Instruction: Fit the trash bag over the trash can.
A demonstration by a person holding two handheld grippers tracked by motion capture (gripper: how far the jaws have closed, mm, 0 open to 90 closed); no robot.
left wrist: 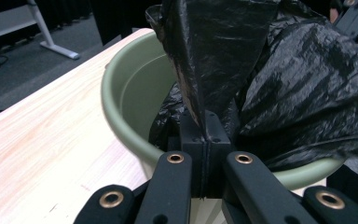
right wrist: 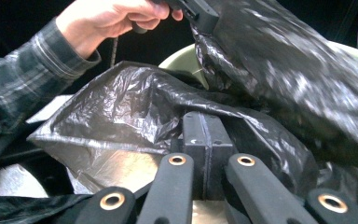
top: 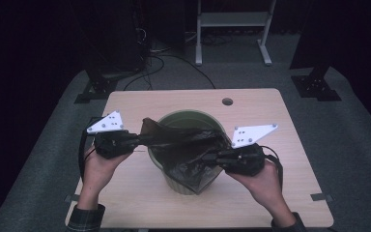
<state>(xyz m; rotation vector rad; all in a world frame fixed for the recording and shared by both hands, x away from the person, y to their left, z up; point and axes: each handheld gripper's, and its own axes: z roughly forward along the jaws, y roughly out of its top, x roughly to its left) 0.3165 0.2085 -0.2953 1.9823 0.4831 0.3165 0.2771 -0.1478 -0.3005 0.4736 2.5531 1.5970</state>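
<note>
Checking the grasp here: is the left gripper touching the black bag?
Touching. In the left gripper view the left gripper has its jaws shut on a fold of the black bag.

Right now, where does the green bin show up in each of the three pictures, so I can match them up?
High view: the green bin stands mid-table, between the grippers.
Left gripper view: its rim curves from upper left down across the centre.
Right gripper view: pale rim arcs show at the top, behind the plastic.
Shared landmark: the black bag draped over it, which both grippers pinch.
</note>
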